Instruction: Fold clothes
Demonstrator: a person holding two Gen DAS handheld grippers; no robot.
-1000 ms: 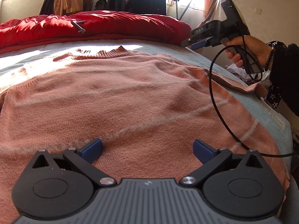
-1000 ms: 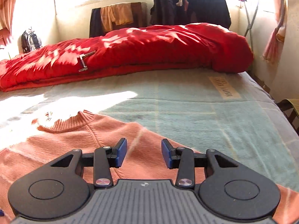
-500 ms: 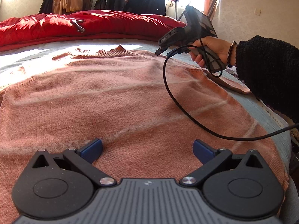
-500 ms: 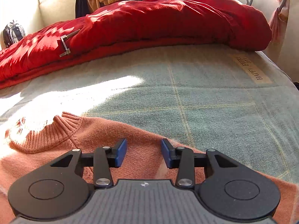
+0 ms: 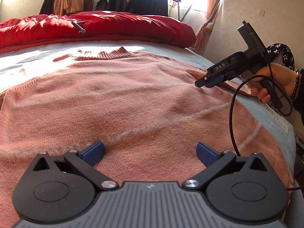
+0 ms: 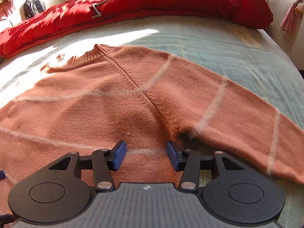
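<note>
**Right wrist view: gripper poised at the sweater's armpit**

Right wrist view: the salmon knit sweater (image 6: 106,102) is spread flat on the bed (image 6: 218,43), its sleeve laid out rightward, presumably for folding. The right gripper (image 6: 146,156) is held apart at the armpit seam. The left gripper (image 5: 150,153) is held wide apart above the fuzzy-striped hem.

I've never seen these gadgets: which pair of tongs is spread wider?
The left tongs, over the pink sweater: their blue pads stand far apart. The right tongs, by the sleeve seam, are open too, but more narrowly.
</note>
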